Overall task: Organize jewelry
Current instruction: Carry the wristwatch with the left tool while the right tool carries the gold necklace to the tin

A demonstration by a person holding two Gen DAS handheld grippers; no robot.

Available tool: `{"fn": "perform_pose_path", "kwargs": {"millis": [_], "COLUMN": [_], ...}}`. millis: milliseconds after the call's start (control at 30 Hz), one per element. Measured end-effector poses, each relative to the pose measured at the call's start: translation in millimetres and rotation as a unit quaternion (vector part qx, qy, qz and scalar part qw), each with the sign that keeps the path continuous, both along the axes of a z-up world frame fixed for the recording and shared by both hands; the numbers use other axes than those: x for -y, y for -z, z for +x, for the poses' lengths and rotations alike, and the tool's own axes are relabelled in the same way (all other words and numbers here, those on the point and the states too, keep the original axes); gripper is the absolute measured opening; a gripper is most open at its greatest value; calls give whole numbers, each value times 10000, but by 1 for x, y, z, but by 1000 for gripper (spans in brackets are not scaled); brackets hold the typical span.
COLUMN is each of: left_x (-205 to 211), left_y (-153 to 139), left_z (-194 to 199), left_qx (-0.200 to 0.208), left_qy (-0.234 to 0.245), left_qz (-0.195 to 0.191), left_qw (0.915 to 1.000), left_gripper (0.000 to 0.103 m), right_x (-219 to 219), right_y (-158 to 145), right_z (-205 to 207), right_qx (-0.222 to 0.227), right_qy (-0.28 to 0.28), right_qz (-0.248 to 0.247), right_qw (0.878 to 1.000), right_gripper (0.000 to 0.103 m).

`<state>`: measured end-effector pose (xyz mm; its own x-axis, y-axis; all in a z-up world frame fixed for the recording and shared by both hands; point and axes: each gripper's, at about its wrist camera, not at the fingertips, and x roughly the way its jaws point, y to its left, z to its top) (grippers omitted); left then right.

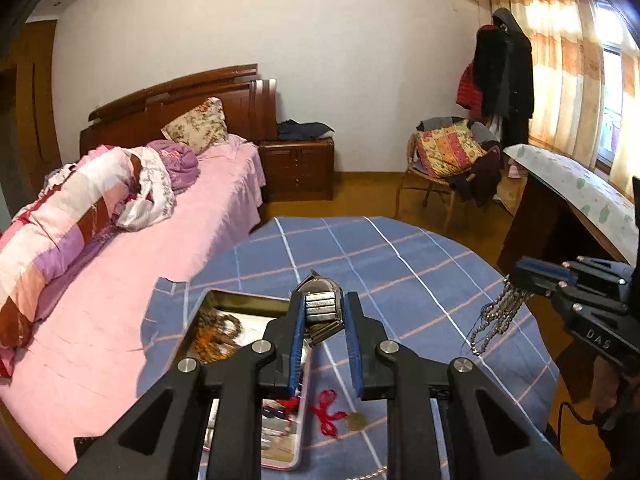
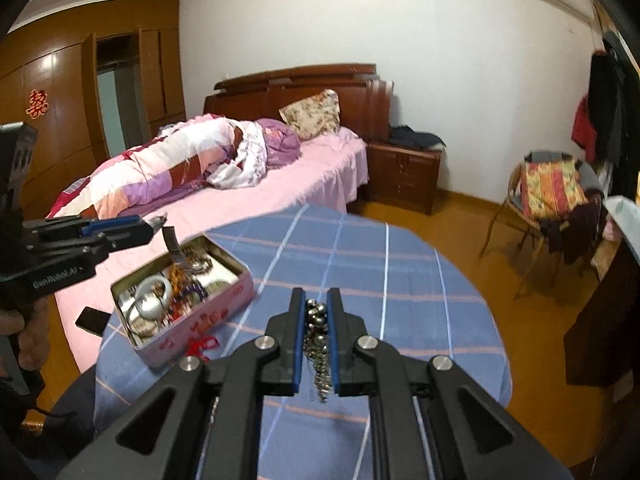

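Observation:
My left gripper [image 1: 322, 299] is shut on a metal-band wristwatch [image 1: 320, 304] and holds it over the right edge of an open pink jewelry tin [image 1: 244, 300]. In the right wrist view the left gripper [image 2: 160, 222] hangs the watch band [image 2: 173, 246] above the tin [image 2: 224, 300], which holds a white bangle [image 2: 154, 300], beads and other pieces. My right gripper [image 2: 316, 300] is shut on a bunch of silver bead chains [image 2: 318, 344] above the table. The chains [image 1: 496, 316] dangle from it in the left wrist view.
The round table has a blue plaid cloth [image 2: 360, 256]. A red cord with a gold pendant [image 1: 344, 416] lies on it beside the tin. A dark phone [image 2: 92, 320] lies left of the tin. A pink bed [image 2: 240, 200] stands behind, a chair [image 2: 548, 200] and desk [image 1: 580, 200] to the right.

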<state>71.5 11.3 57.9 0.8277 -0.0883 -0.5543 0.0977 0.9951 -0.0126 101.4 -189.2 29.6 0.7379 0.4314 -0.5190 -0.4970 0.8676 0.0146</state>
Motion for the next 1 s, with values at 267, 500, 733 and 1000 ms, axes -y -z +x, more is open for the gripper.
{"fn": "perform_pose_path", "kwargs": {"millis": [267,500,733,1000], "left_x": [-37,-61,-81,-99], "left_y": [-6,0,9,31], "left_z": [3,0,3,14], "left_qx": [35,-12,-105,-352], "left_qy": [-358,-585,-743,-870], "left_qz": [1,-12,-101,-211], "left_qw": [9994,9983,9971,9954], "left_gripper": [19,19,19,19], "right_x": [-41,-80,-116,-147], "right_y": [-24,-40,-40,-24], "right_z": [0,-1,-3,2], "right_qx": [290,440,468,280], "right_qy": [-336,-684,-1002,-1223], "right_qz": [25,15,-55,-130], "right_qw": [9990,9967,9939,9920], "right_gripper": [12,12,12,12]}}
